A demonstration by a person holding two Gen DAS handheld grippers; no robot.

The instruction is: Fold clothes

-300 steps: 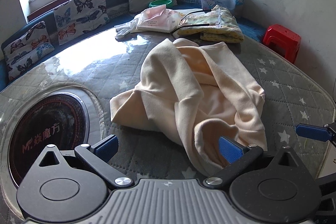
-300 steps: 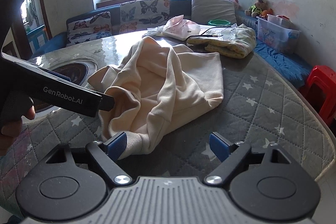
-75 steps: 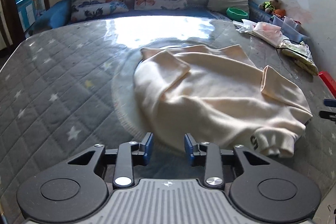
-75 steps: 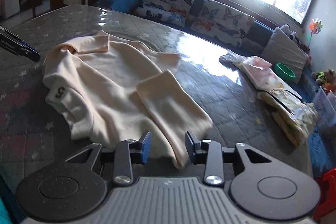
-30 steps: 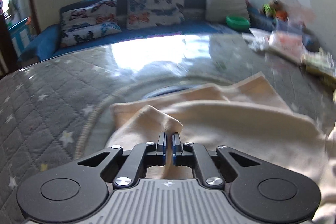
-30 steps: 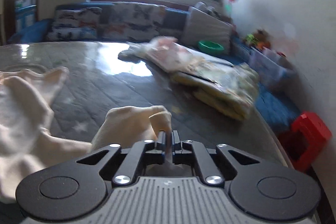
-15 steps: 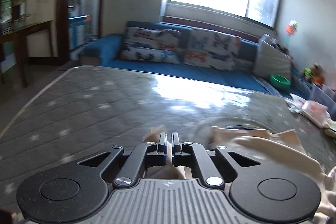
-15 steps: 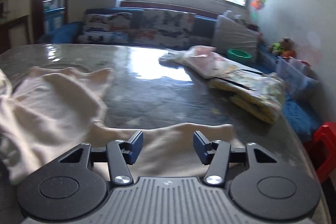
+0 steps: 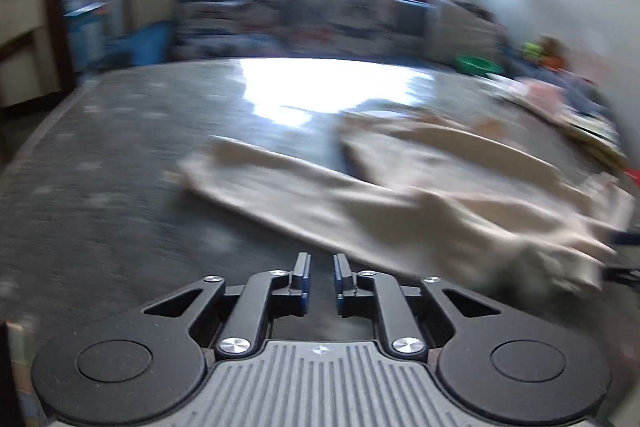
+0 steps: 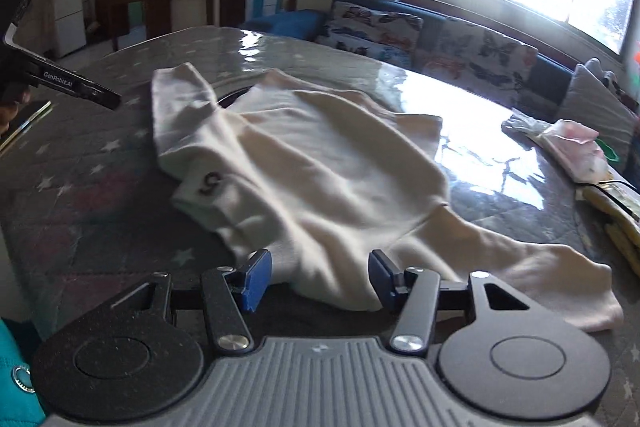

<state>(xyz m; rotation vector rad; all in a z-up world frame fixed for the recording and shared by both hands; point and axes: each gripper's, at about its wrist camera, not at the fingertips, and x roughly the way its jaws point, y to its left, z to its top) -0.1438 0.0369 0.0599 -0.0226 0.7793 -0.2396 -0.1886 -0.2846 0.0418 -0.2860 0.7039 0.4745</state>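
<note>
Lying spread on the quilted mattress (image 10: 100, 163), cream sweatshirt (image 10: 320, 183) has one sleeve out toward 4 o'clock and the other toward 10 o'clock. Judged soft, light, limp; likely drapes and slides, so pinch at cuff or hem edge. Right gripper (image 10: 318, 277) wide apart, empty; left gripper (image 9: 320, 277) narrowly parted, empty. Readable: "5" on cuff (image 10: 210, 183), "GenRobot.AI" on the left gripper's side

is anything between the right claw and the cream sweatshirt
Nothing visible. The open right claw sits right at the near edge of the cream sweatshirt, which lies spread on the quilted mat with no object between them.
</note>
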